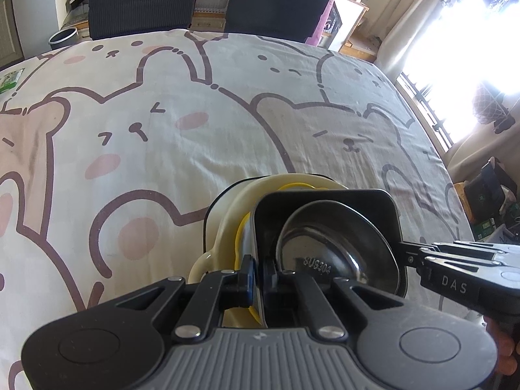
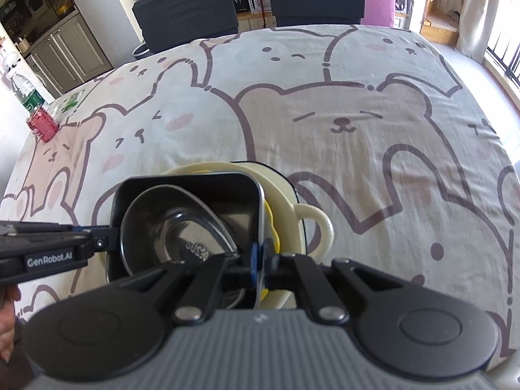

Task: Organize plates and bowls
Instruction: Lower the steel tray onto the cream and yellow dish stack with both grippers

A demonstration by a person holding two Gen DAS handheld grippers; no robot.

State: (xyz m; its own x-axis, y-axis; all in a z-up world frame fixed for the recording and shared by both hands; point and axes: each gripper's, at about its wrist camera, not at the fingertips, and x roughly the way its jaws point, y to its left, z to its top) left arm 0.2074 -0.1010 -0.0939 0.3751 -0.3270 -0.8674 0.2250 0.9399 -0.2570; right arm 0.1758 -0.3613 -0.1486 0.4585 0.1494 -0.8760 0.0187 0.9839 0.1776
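Stacked dishes [image 1: 325, 227] on bear-print tablecloth [image 1: 162, 149], chairs [image 1: 143, 0] behind.

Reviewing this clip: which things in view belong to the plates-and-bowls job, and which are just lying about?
Part of the job:
- black square dish, gripped on opposite rims by the left gripper and right gripper
- oval stainless-steel plate inside it
- cream handled bowl and yellow dish underneath

Lying about:
- red can
- clear plastic bottle
- two dark chairs
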